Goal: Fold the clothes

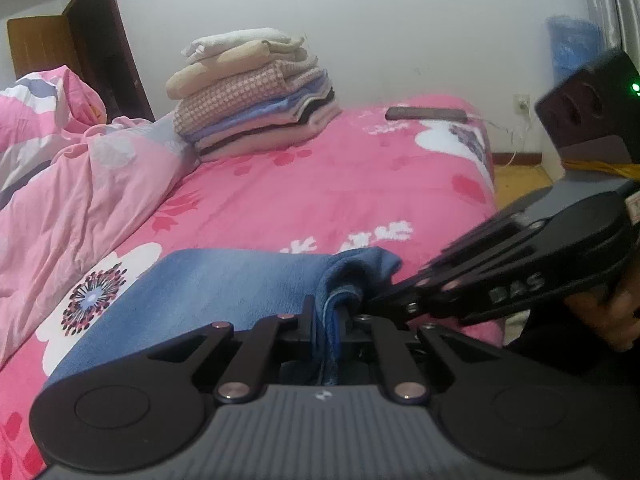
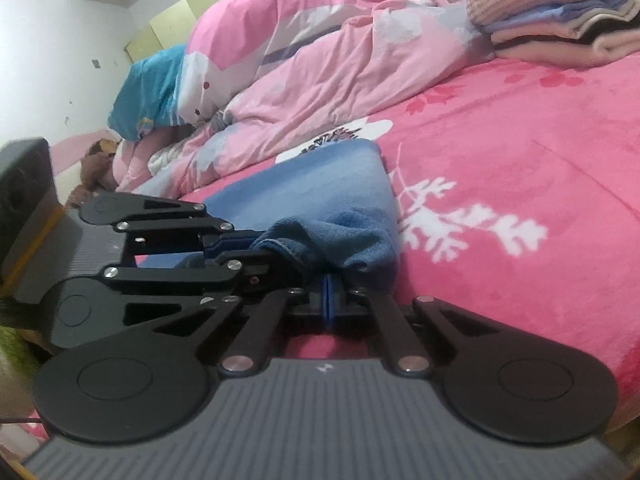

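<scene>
On pink bed (image 1: 340, 184), one blue garment (image 1: 224, 284) between two grippers' fingers (image 1: 309, 316)

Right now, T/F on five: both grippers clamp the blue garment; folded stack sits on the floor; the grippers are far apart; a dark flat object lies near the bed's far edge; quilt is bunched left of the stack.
1. Both the left gripper and the right gripper clamp the blue garment. True.
2. The folded stack sits on the floor. False: it rests on the pink bed.
3. The grippers are far apart. False: they are close together on the same bunched edge.
4. A dark flat object lies near the bed's far edge. True.
5. The quilt is bunched left of the stack. True.
</scene>
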Demonstrator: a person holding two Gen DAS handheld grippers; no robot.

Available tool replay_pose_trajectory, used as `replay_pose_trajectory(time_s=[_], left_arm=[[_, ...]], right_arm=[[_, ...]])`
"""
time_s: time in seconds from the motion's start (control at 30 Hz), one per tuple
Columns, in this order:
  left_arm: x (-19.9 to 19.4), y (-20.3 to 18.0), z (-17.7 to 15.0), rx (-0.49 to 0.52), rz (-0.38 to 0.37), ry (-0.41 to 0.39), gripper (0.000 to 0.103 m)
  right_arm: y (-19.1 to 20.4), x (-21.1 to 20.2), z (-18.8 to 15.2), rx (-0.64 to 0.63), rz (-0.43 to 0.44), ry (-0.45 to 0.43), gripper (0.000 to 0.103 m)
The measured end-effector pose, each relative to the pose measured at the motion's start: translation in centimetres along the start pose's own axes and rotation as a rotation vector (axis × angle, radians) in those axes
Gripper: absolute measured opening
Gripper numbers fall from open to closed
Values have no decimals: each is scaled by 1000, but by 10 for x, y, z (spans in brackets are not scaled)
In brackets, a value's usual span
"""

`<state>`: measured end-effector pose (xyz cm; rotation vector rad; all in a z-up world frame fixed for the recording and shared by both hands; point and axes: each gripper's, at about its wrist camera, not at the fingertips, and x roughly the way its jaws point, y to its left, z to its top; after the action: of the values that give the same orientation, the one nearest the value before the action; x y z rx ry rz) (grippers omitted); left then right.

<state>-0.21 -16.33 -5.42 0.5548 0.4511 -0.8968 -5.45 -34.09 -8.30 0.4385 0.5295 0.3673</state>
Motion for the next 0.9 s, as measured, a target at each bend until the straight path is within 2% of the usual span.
replay_pose_trajectory(time_s=[0.13, 0.27, 0.4, 0.53, 0.7, 0.9], left_arm=[[1, 1, 0, -22, -5, -5, 8], [1, 3, 0, -26, -8, -11, 9], [1, 3, 0, -21, -9, -10, 11], [4, -1, 0, 5, 3, -4, 15], [4, 7, 2, -70, -14, -17, 11], [-2, 15, 2, -134, -36, -53, 10]], right_arm=[[-8, -34, -2, 58, 61, -50, 5], [-30, -61, 2, 124, -16, -114, 5], [-50, -55, 5, 193, -47, -94, 5], [-57, -35, 5, 220, -12, -38, 5], [-48, -25, 7, 173, 62, 34, 5], [-40, -16, 12, 147, 137, 54, 5]])
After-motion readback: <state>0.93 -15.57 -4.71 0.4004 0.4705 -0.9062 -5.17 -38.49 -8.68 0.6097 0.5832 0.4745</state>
